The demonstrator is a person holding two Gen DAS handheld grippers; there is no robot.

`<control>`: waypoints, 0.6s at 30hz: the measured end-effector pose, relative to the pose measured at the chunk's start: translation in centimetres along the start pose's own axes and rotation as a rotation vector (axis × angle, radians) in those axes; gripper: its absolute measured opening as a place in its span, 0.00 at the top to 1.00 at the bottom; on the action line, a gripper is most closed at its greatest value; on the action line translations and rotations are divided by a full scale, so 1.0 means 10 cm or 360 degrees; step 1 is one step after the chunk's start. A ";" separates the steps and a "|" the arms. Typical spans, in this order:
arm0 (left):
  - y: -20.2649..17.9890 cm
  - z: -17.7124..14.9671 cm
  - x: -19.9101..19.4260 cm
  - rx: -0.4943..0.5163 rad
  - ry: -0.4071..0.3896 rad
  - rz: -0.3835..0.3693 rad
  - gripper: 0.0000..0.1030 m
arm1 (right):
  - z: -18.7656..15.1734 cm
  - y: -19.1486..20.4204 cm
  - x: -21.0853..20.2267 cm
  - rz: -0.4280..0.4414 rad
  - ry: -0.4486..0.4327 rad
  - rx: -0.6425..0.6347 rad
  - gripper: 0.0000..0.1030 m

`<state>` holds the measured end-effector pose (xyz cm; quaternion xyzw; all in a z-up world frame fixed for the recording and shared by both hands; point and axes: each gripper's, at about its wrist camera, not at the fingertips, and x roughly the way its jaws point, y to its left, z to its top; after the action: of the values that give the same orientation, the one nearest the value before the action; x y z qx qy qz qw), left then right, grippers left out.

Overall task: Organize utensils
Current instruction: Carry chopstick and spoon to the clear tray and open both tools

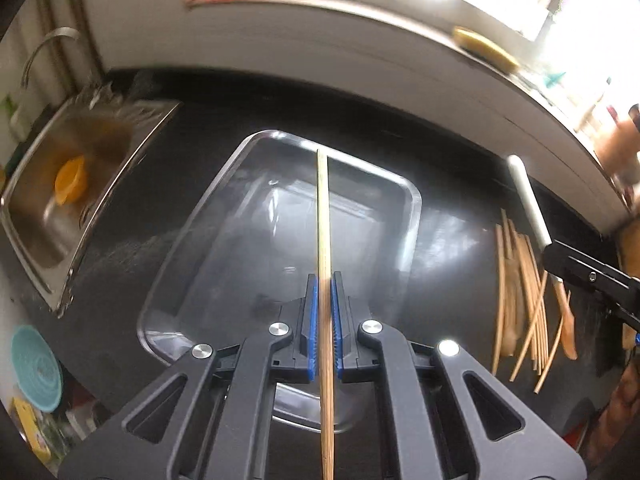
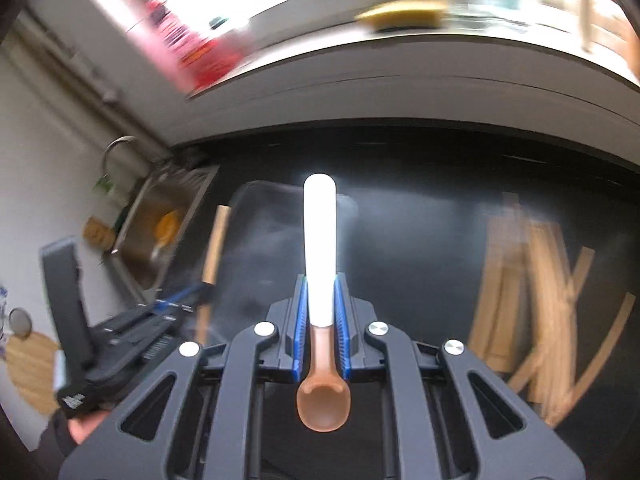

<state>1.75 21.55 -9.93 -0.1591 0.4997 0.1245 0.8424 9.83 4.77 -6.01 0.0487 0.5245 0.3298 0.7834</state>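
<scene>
Left wrist view, centre of the frame: the left hand-held gripper (image 1: 325, 316) is closed narrow on a thin pale bamboo chopstick (image 1: 323, 216), which runs straight up the frame between the blue pads and hangs over a shallow rectangular steel tray (image 1: 412, 216) resting on the black tabletop (image 1: 200, 128). At right of the frame a loose heap of bamboo chopsticks and flat wooden utensils (image 1: 520, 288) lies on the tabletop beside the tray, and the right hand-held gripper (image 1: 592, 280) enters from the right edge carrying a spoon with a white handle (image 1: 528, 204). A steel sink with an orange bowl (image 1: 70, 180) sits at left. Right wrist view, centre of the frame: the right hand-held gripper (image 2: 322, 324) is clamped on the white-handled spoon (image 2: 320, 248), its brown bowl pointing back toward the camera; the tray (image 2: 260, 216) shows blurred at centre left, the wooden heap (image 2: 532, 300) at right, and the left hand-held gripper (image 2: 176, 304) with its chopstick (image 2: 216, 240) at left. The step in hand looks like laying each piece into the tray. To do it well, I would lower the chopstick until it lies nearly flat along the tray's long side before opening, so it does not bounce or roll, and bring the spoon down parallel beside it, not across it.
</scene>
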 end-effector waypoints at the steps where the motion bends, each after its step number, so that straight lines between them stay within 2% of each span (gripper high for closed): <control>1: 0.10 0.02 0.04 0.0005 0.0002 0.0007 0.94 | 0.04 0.12 0.14 0.0029 0.0022 0.0013 0.86; 4: 0.26 0.06 0.19 0.0021 0.0034 0.0011 0.94 | 0.12 0.33 0.47 0.0041 0.0078 0.0083 0.86; 8: 0.47 0.14 0.39 0.0026 0.0068 -0.0017 0.94 | 0.12 0.51 0.74 -0.0026 0.0102 0.0096 0.86; 11: 0.53 0.17 0.51 0.0052 0.0069 -0.0026 0.94 | 0.17 0.50 0.95 -0.0087 0.0143 0.0096 0.86; 18: 0.51 0.22 0.82 0.0054 0.0176 -0.0073 0.94 | 0.23 0.45 1.38 -0.0193 0.0260 0.0041 0.86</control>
<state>5.46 27.54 -16.97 -0.1629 0.5436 0.0877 0.8187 12.93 16.68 -13.98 -0.0002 0.5928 0.2779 0.7559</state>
